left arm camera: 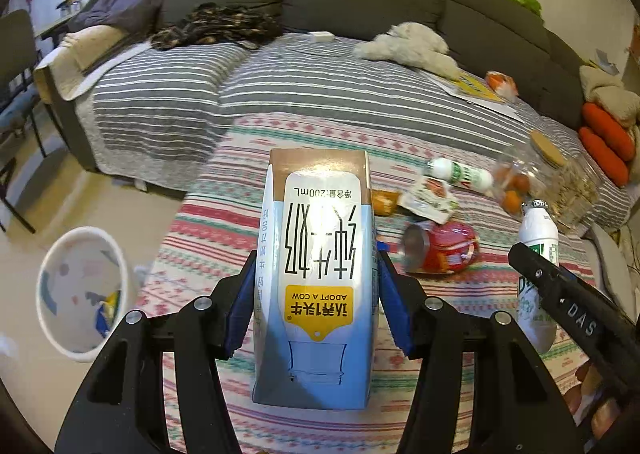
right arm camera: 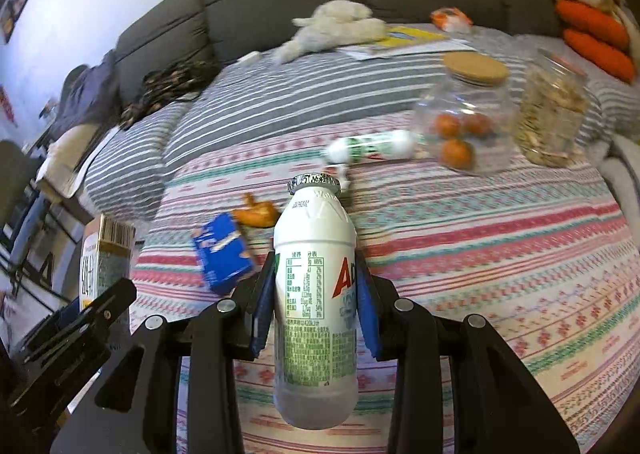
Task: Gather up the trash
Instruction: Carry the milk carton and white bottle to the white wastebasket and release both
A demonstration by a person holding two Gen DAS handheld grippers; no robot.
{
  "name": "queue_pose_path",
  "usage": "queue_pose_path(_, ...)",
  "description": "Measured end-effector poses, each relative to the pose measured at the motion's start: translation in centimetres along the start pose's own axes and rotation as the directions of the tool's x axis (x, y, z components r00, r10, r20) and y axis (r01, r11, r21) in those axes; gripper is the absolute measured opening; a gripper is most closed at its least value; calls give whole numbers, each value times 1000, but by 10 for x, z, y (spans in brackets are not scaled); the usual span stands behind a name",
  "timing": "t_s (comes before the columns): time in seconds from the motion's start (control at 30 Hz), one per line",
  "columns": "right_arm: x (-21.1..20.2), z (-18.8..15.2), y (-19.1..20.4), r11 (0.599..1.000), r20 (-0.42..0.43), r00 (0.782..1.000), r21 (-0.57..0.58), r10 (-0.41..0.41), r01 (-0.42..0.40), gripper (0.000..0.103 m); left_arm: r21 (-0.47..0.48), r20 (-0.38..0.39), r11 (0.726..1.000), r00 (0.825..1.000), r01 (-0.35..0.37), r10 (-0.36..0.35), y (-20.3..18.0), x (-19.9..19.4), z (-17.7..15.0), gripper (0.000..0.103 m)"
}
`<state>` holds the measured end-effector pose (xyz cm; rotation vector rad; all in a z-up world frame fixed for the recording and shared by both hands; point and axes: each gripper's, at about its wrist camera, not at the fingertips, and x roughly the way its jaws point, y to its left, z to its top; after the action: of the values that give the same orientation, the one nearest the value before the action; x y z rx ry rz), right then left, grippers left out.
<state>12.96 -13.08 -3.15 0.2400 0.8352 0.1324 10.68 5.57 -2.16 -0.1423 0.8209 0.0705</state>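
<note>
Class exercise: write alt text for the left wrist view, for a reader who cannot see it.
The left hand-held gripper clamps a blue-and-white milk carton above a table with a patterned tablecloth. A crushed red can, wrappers and a lying white bottle remain on the cloth, and a white waste bin stands on the floor to the left.

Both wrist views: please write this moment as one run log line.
left tool: shut on milk carton | right tool: shut on white bottle | bin: on floor, left of table

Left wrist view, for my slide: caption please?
Left gripper clamps a milk carton above the patterned table; bin waits below.
</note>
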Motion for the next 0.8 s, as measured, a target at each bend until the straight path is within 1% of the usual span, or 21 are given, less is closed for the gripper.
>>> queue_pose_path(0.1, 3, -3, 22, 999, -2, 1000, -35, 21, -21, 36, -13, 2, 999, 999, -35, 35, 16, -5, 0, 54)
queue_pose_path(0.43, 19, -17, 75, 992, -33, 995, -80, 93, -95, 36, -55, -12, 989, 990, -138, 137, 70, -10, 2, 54)
queue_pose_path(0.6, 26, -26, 106, 985, -50, 990, -111, 129, -134, 36, -74, -25, 980, 983, -183, 181, 102, -14, 2, 54)
queue_pose_path(0.73, 32, -33, 123, 979, -68, 986, -132, 150, -158, 36, -97, -56, 969, 973, -227, 223, 132, -12, 2, 54)
queue_pose_path(0.8, 35, -38, 131, 975, -79, 983, -141, 163, -173, 36, -122, -72, 961, 968, -249, 242, 151, -10, 3, 54)
